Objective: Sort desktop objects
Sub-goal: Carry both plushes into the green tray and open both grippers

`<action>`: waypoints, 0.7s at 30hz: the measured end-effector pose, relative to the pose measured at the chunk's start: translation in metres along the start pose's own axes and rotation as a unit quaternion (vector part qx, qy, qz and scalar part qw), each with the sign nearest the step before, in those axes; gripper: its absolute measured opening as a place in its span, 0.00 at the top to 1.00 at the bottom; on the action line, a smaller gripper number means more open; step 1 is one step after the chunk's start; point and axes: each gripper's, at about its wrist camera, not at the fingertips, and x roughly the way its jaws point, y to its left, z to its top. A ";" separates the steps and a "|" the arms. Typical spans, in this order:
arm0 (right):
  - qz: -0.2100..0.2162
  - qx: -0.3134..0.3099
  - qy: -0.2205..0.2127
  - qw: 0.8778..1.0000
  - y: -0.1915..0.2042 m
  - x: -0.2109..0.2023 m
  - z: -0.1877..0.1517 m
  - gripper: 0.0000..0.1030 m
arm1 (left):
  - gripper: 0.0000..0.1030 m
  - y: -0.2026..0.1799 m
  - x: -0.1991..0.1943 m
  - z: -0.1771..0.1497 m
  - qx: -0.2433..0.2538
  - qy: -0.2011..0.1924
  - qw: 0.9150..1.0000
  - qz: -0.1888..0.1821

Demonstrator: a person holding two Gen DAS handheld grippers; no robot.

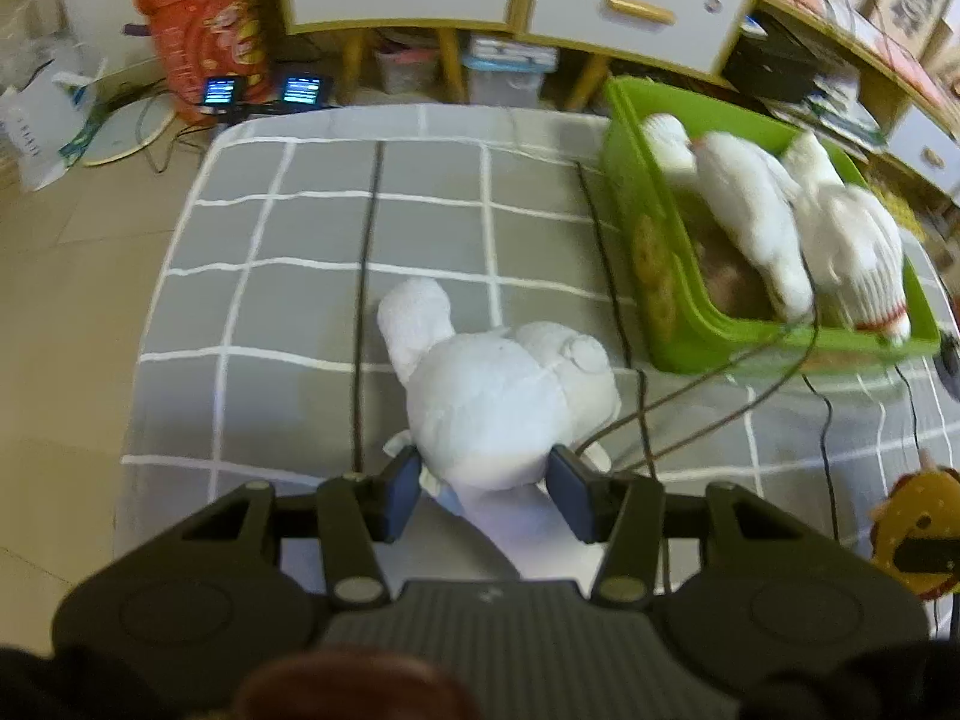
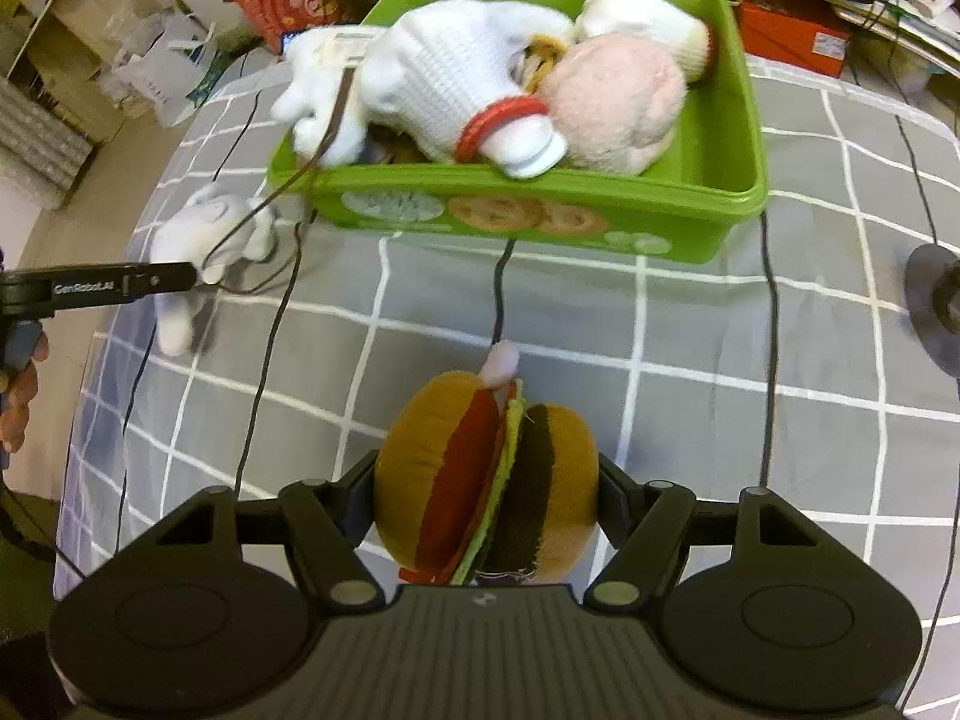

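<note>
Left gripper (image 1: pixel 489 483) — jaws clenching a white plush toy (image 1: pixel 504 396), which is hanging above the grey checked tablecloth (image 1: pixel 270 252), its limb pointing toward the far edge.

Right gripper (image 2: pixel 487 501) — jaws pressing on both buns of a plush hamburger (image 2: pixel 486 480), which is sitting edge-on between the pads, red and green layers showing down the middle.

Green plastic bin (image 2: pixel 738 138) — standing on the cloth at the far side, cookie pictures along its front wall; it is holding a white knitted toy with a red collar (image 2: pixel 444 84) and a pale pink plush (image 2: pixel 618 96), both rising above the rim.

Black cables (image 2: pixel 276 324) — trailing across the cloth between bin and grippers.
</note>
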 end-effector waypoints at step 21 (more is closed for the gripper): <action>-0.004 0.069 -0.060 0.996 -0.035 -0.029 0.014 0.31 | 0.57 0.030 -0.029 0.013 -0.107 -0.130 0.986 0.009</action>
